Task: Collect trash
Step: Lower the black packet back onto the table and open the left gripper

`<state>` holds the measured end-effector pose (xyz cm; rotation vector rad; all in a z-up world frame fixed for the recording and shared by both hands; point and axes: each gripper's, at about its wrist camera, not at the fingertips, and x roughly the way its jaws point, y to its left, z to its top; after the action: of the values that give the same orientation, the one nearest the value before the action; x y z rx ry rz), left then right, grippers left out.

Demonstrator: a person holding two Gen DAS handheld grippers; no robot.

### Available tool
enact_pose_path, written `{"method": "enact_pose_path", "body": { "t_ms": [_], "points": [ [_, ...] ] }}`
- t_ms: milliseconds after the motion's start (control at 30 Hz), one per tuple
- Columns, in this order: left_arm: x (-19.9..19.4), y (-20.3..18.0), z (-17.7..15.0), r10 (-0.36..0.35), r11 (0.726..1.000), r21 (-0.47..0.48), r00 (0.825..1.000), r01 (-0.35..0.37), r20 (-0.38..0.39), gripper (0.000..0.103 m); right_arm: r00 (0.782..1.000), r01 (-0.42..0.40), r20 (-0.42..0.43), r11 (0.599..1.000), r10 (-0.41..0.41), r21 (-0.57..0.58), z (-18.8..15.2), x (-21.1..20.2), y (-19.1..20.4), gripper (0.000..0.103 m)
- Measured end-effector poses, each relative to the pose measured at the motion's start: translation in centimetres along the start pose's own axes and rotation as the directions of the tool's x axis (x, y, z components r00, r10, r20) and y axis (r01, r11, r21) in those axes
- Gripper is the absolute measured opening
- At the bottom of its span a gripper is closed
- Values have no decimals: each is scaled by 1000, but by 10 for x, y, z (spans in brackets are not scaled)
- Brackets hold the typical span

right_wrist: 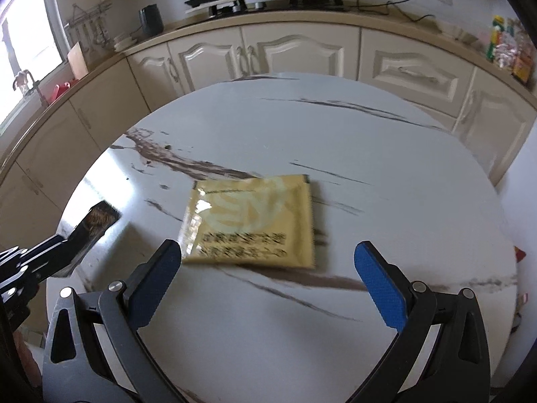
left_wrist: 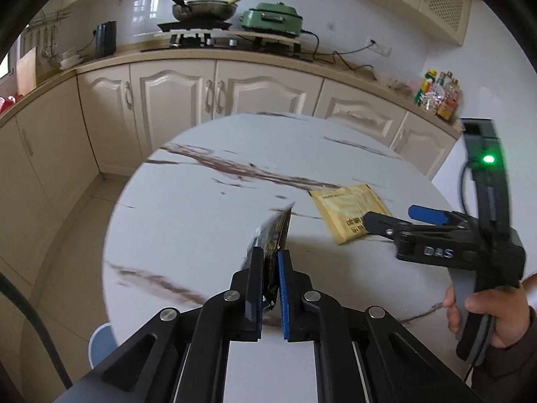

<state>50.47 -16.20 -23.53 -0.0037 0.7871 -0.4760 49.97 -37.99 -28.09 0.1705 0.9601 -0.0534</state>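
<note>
My left tongs (left_wrist: 270, 265) are clenched on a dark wrapper (left_wrist: 273, 231), which stands on edge between the pads and pokes out above the round marble worktop (left_wrist: 188, 201). From the right wrist camera the same wrapper shows at the far left, lifted clear of the worktop, left of the yellow packet (right_wrist: 255, 221).

That yellow packet (left_wrist: 349, 215) is my landmark. It lies flat on the worktop, printed side up, near the middle. My right tongs (right_wrist: 268, 268) hang just on my side of it, jaws spread wide and empty, one blue pad to either side of its near edge. In the left wrist view their tips overlap the packet's right corner; I cannot tell whether they touch it. A hand (left_wrist: 483, 312) grips the right handle.

Behind the packet run cream cabinets (left_wrist: 214, 90) with a frying pan (left_wrist: 201, 8) and a green cooker (left_wrist: 272, 18) on the stove, and bottles (left_wrist: 436, 94) to the far right. Nothing lies between the right tongs and the packet.
</note>
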Motion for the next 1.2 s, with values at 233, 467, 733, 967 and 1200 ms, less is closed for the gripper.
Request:
{"method": "enact_pose_path", "body": {
  "t_ms": [233,467,733,967,1200],
  "points": [
    [-26,5,-10,5,1000,4,1000,-5,14,4,997,41,-56,998,-44,-46,14,25,18,103],
    [-19,4,-22,-32,999,9,999,33,-40,4,993,43,-108,997,-50,-65,16,39,24,103],
    [-8,13,-15,-54,998,-16,994,53,-92,4,992,68,-97,992,-79,-110,17,44,25,103],
    [-1,17,-11,-72,996,-56,992,67,-100,4,994,62,-78,991,-71,-115,11,39,25,98],
    [-5,32,-11,-56,996,-80,993,47,-103,28,996,12,-83,993,-22,-114,8,26,23,76]
  ]
}}
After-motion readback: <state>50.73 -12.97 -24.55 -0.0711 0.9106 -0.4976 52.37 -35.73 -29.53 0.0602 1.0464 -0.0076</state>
